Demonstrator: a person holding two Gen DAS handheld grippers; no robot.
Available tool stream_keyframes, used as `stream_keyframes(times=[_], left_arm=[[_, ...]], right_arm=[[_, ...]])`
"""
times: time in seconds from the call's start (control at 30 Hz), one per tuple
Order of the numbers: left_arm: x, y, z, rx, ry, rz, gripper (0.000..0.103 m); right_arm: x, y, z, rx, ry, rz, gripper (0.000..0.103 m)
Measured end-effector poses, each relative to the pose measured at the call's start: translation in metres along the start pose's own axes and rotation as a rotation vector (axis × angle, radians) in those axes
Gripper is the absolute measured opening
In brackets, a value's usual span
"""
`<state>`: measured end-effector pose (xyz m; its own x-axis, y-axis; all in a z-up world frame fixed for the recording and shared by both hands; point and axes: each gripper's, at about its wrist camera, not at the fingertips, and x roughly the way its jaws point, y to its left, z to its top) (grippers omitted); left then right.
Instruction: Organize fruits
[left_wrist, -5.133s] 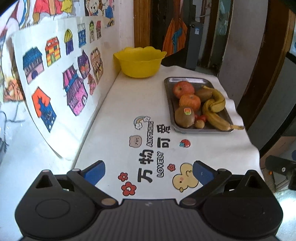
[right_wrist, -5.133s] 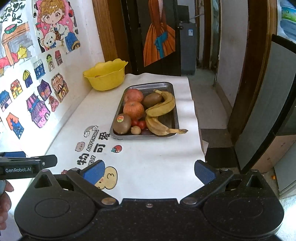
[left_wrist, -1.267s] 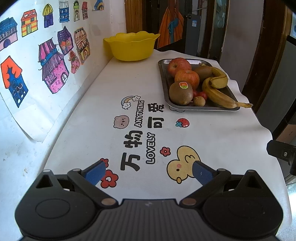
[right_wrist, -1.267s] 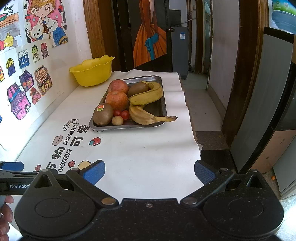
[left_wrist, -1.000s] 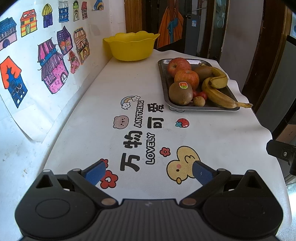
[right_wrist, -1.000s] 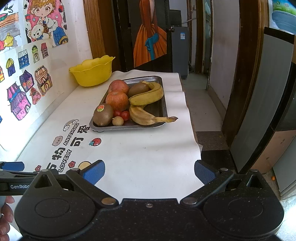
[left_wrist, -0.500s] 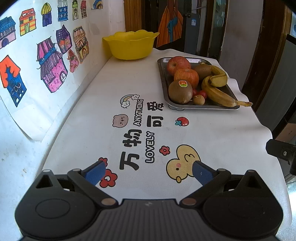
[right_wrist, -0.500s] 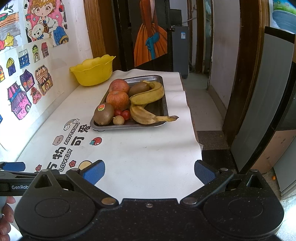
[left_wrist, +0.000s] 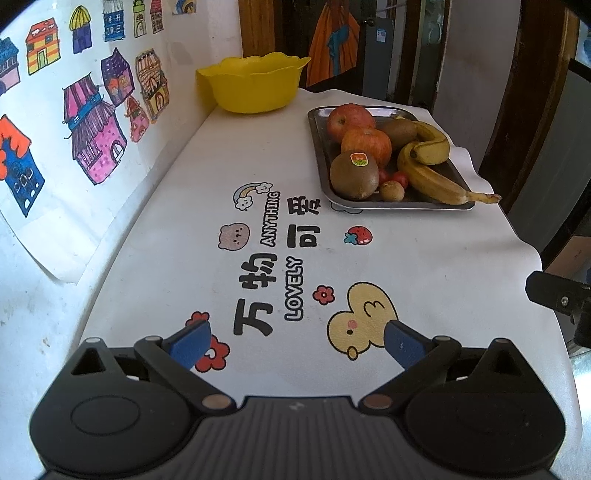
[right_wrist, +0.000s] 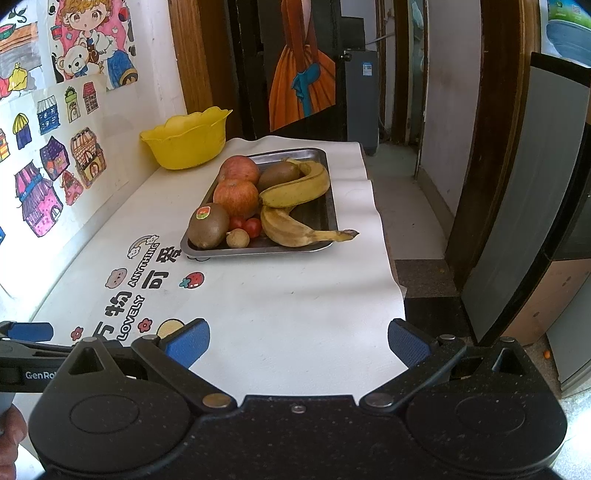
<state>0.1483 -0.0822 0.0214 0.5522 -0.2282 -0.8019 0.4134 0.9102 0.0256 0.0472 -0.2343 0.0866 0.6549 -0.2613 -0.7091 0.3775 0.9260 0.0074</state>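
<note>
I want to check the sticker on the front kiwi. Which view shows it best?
The left wrist view: the kiwi sits nearer, sticker on top and facing the lens. The right wrist view shows the same kiwi, sticker smaller and angled.

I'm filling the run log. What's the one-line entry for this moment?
phase: approach | left tongs: open, empty | right tongs: open, empty | fruit: all in metal tray | yellow bowl: beyond tray, contents unseen

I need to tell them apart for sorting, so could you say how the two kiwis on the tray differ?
The near kiwi carries a sticker; the far kiwi shows none. The near kiwi sits at the tray's front corner beside the small fruits; the far kiwi lies further back against a banana. Both are brown and fuzzy.
</note>
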Motion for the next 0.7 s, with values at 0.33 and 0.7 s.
stream_keyframes(times=[0.33, 0.7], left_arm=[[0.0014, 0.0020, 0.0005, 0.001, 0.007, -0.005, 0.102], [0.0033, 0.0030, 0.0014, -0.001, 0.012, -0.004, 0.102]], right_arm=[[0.0012, 0.0006, -0.0002, -0.003, 0.004, 0.004, 0.102], [0.0040, 0.0009, 0.0014, -0.010, 0.011, 0.009, 0.102]])
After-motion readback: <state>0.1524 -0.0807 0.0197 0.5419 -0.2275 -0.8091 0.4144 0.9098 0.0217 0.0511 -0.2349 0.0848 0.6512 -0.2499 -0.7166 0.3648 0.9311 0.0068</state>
